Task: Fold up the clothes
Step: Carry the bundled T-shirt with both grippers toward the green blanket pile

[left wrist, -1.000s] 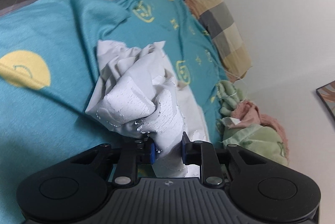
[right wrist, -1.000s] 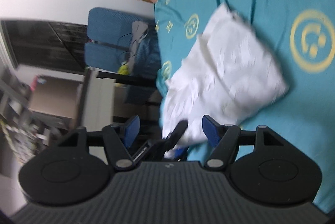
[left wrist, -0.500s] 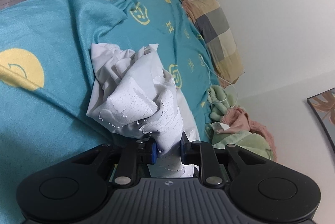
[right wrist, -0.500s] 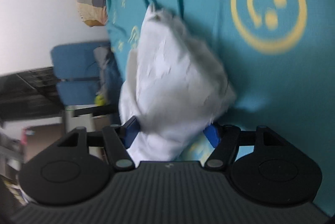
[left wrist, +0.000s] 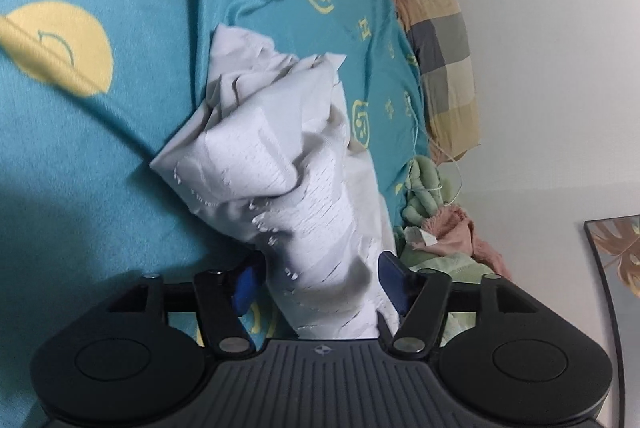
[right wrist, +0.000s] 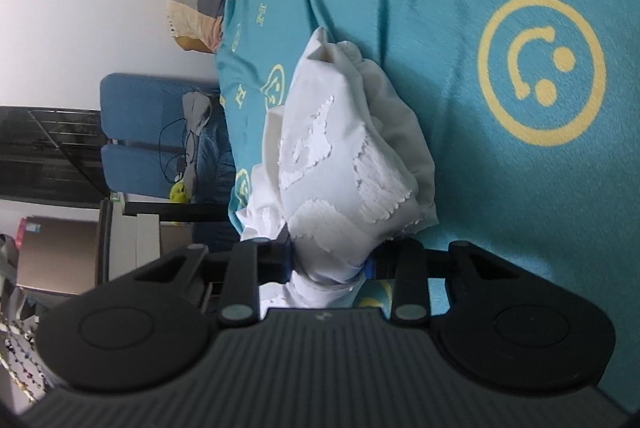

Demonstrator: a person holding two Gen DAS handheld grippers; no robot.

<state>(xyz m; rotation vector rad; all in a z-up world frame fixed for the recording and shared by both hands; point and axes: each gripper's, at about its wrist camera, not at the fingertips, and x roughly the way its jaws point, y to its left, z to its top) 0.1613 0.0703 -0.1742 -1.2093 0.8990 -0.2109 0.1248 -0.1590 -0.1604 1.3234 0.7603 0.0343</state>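
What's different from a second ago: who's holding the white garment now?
The left gripper has opened its jaws, releasing the crumpled white garment. The right gripper, open beside it before, moved in and closed on it. The garment remains bunched over the teal smiley-print bedspread.

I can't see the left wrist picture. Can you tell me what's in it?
The left tongs stand open around a crumpled white garment bunched on a teal bedspread with yellow smiley faces. A checked pillow and green and pink clothes lie by the white wall.
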